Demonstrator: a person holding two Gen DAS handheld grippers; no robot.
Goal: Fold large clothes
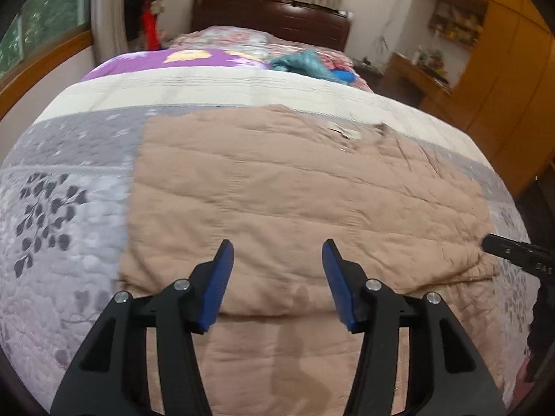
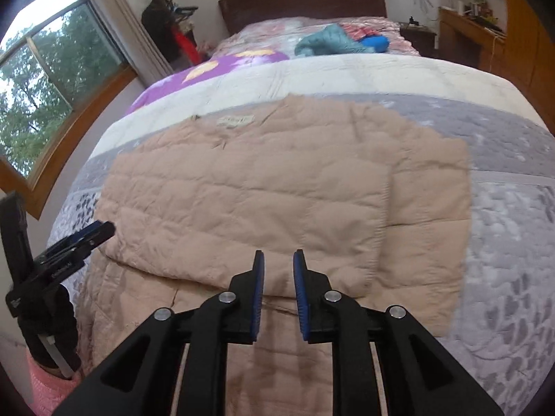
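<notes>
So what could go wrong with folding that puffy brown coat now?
The puffy tan coat may spring back open, since neither the left gripper nor the right gripper holds it. Its near end hangs over the bed edge and might drag the fold off.

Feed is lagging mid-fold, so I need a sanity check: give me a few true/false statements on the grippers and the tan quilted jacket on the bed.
1. The left gripper is open and holds nothing. True.
2. The right gripper is clamped on fabric. False: its jaws are apart and hold nothing.
3. The tan quilted jacket lies on the bed quilt. True.
4. The teal garment lies on the jacket. False: it is near the headboard.
</notes>
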